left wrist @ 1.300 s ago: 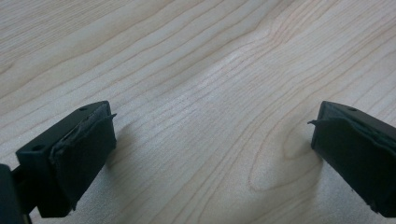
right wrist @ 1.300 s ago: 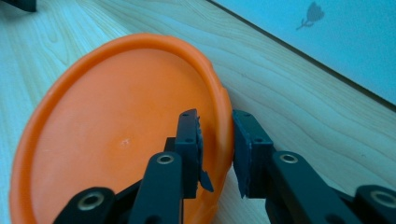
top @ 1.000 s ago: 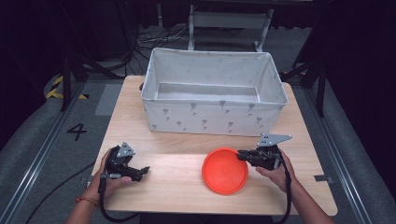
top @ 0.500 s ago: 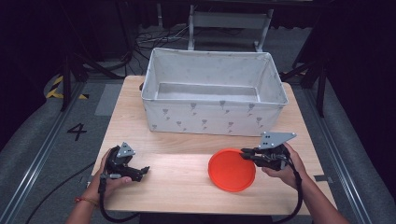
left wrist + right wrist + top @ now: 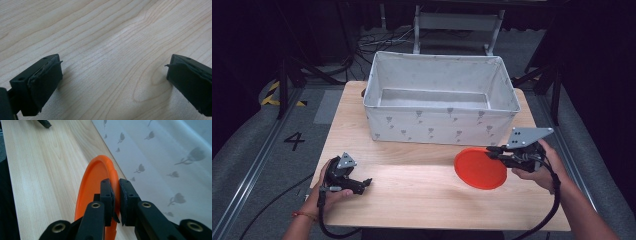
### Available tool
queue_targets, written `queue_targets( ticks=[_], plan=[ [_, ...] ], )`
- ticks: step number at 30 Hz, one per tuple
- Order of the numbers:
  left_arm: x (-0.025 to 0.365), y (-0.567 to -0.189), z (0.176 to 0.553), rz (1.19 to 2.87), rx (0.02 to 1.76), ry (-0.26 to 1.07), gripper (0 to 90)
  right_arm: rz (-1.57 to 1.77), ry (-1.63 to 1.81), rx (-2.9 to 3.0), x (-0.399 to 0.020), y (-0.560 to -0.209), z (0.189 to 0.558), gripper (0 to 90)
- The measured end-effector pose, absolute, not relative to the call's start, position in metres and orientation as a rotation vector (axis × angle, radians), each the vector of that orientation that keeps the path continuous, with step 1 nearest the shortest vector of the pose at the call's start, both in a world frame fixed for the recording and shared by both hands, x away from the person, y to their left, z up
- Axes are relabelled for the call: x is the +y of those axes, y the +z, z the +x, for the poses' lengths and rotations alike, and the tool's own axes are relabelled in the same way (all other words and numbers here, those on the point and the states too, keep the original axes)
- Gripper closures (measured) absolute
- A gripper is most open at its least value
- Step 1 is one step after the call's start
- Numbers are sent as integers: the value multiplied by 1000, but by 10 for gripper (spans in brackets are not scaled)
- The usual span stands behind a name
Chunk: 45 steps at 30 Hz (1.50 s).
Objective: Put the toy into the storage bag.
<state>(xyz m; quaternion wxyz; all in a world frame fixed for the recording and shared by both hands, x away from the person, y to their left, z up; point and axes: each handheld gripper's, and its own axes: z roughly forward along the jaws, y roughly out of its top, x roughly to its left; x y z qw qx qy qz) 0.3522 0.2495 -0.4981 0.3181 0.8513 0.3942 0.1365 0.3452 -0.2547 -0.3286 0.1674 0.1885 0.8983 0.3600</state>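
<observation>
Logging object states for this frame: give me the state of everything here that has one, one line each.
Round orange plastic plate: gripped at its rim, near the bin's front wall; whether lifted off the table, cannot tell.
White fabric storage bin with grey flower print: upright, open-topped, inside looks empty.
Right gripper: jaws shut on the plate's rim.
Left gripper: jaws wide open, nothing between them, low over the light wooden table.

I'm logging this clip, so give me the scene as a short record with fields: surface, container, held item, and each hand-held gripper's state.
surface: light wooden table
container: white fabric bin with grey flower print, at the table's far side
held item: orange plate, near the bin's front wall
right hand-held gripper: shut on the orange plate's rim
left hand-held gripper: open, low over bare wood, holding nothing
</observation>
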Motion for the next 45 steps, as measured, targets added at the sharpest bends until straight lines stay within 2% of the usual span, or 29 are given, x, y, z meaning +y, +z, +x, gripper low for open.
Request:
queue_targets(
  ticks=[45],
  plan=[
    [249, -498, 351, 2236, 1051, 359, 5, 371, 996, 2517, -270, -225, 368, 824]
  ],
)
